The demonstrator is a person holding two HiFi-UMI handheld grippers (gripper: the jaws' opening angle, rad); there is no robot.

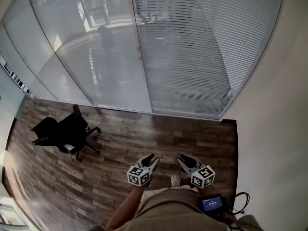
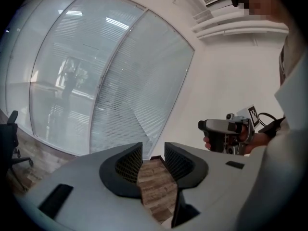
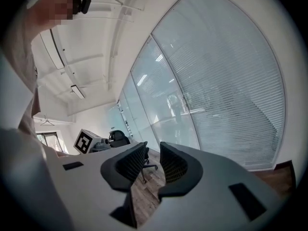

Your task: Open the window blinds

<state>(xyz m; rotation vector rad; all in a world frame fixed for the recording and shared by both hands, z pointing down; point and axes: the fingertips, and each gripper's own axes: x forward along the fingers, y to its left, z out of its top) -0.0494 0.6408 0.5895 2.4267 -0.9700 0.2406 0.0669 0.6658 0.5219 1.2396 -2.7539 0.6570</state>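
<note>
White slatted window blinds (image 1: 192,52) hang lowered behind the glass wall ahead; in the left gripper view the blinds (image 2: 130,100) fill the middle, in the right gripper view the blinds (image 3: 231,95) fill the right. My left gripper (image 1: 150,160) and right gripper (image 1: 184,161) are held side by side above the wooden floor (image 1: 192,138), some way short of the glass. Both stand open with nothing between the jaws: left gripper (image 2: 153,158), right gripper (image 3: 153,159). The right gripper (image 2: 226,131), held in a hand, also shows in the left gripper view.
A black office chair (image 1: 67,131) stands on the floor at the left; the chair (image 3: 118,137) shows far off in the right gripper view. A white wall (image 1: 274,129) runs along the right. A metal mullion (image 1: 140,52) divides the glass panels. A small screen device (image 1: 212,205) hangs at my waist.
</note>
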